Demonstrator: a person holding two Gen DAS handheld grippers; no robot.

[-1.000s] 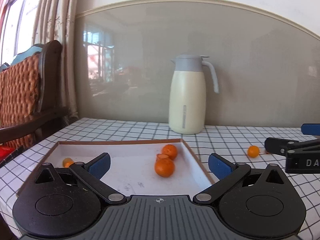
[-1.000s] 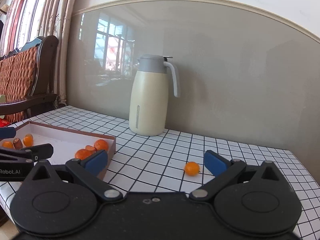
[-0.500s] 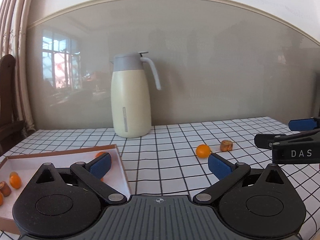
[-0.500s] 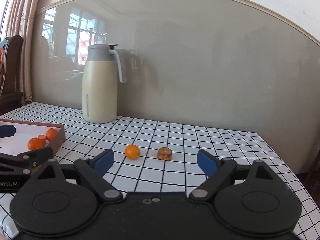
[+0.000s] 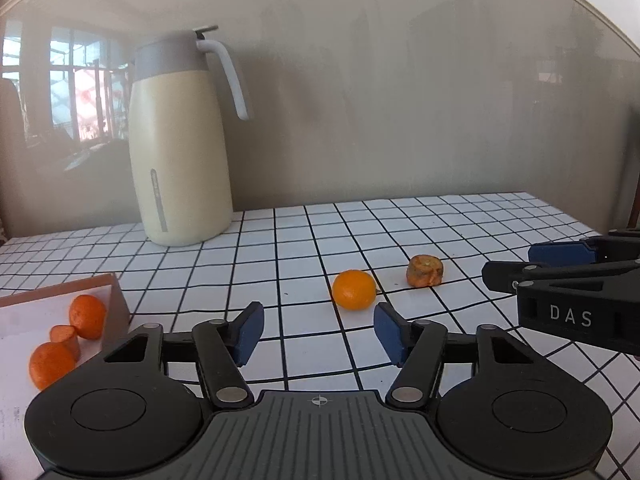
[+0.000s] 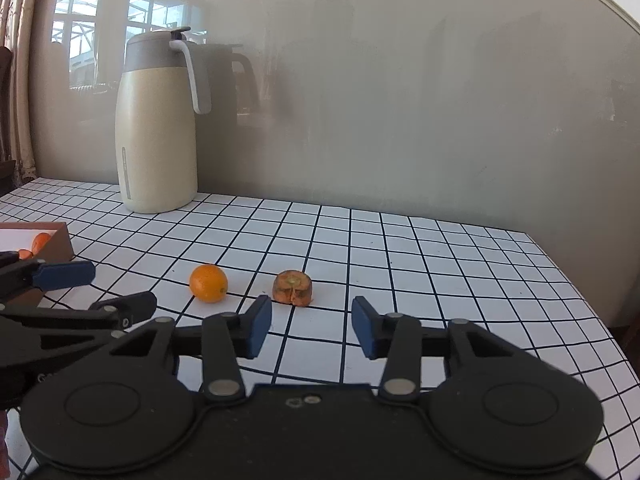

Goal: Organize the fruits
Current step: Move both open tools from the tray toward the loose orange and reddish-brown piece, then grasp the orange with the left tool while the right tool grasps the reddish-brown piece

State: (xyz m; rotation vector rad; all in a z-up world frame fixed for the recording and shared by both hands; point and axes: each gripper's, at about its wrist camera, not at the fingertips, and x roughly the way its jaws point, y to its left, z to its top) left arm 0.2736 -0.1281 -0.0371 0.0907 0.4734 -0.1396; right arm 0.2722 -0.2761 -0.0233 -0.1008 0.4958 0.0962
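A small round orange [image 5: 354, 290] lies on the checked tablecloth, with a brownish cut fruit piece [image 5: 425, 271] just to its right. My left gripper [image 5: 318, 334] is open and empty, just short of the orange. My right gripper [image 6: 312, 331] is open and empty, just short of the cut piece [image 6: 292, 287], with the orange [image 6: 208, 283] to its left. A shallow brown-rimmed tray [image 5: 118, 300] at the left holds several oranges [image 5: 87, 316].
A cream thermos jug [image 5: 180, 152] with a grey lid stands at the back by the wall. The table's right edge [image 6: 592, 300] is near. The right gripper shows at the right of the left wrist view [image 5: 568, 300]; the left one at the left of the right wrist view [image 6: 68, 300].
Both grippers have swung right, away from the tray, and moved closer to the loose orange and cut piece. Both stayed open, jaws somewhat narrower.
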